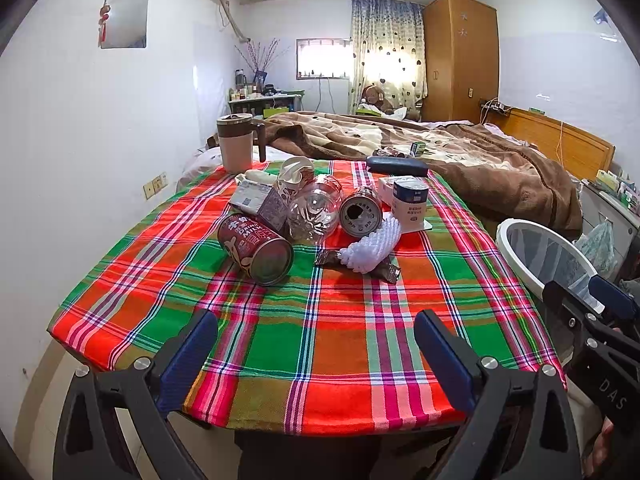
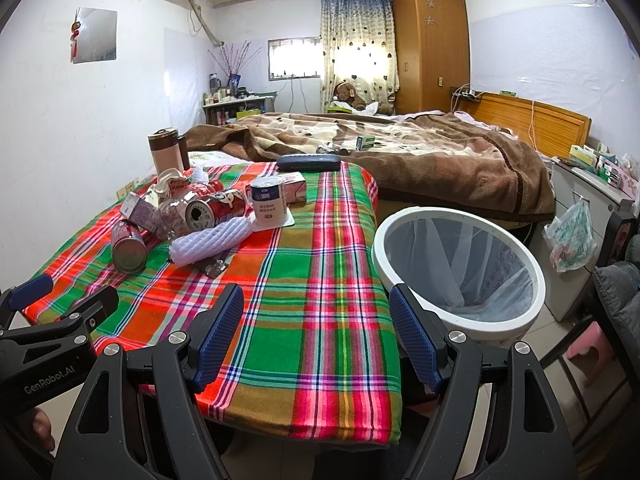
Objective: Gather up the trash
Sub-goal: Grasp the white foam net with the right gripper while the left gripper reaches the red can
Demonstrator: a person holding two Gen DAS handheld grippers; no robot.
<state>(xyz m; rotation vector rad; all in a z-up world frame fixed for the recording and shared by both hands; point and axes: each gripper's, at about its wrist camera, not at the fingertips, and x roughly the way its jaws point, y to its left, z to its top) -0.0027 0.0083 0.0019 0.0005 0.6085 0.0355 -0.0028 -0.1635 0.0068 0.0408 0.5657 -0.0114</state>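
Note:
A pile of trash lies on the far half of the plaid-covered table [image 1: 320,344]: a dark red can [image 1: 256,250] on its side, a clear plastic bottle [image 1: 316,210], a second can [image 1: 360,212] with its open top facing me, a white foam net sleeve [image 1: 372,250] over a dark wrapper [image 1: 384,270], small cartons [image 1: 256,198] and a white paper cup [image 1: 410,200]. A white bin [image 2: 460,268] with a bag liner stands right of the table. My left gripper [image 1: 316,340] is open and empty over the near table edge. My right gripper [image 2: 316,320] is open and empty, between table and bin.
A pink-and-brown mug [image 1: 236,146] and a dark glasses case [image 1: 398,166] sit at the table's far edge. A bed with a brown blanket [image 2: 420,152] lies behind. A nightstand with a hanging plastic bag [image 2: 572,236] is at the right.

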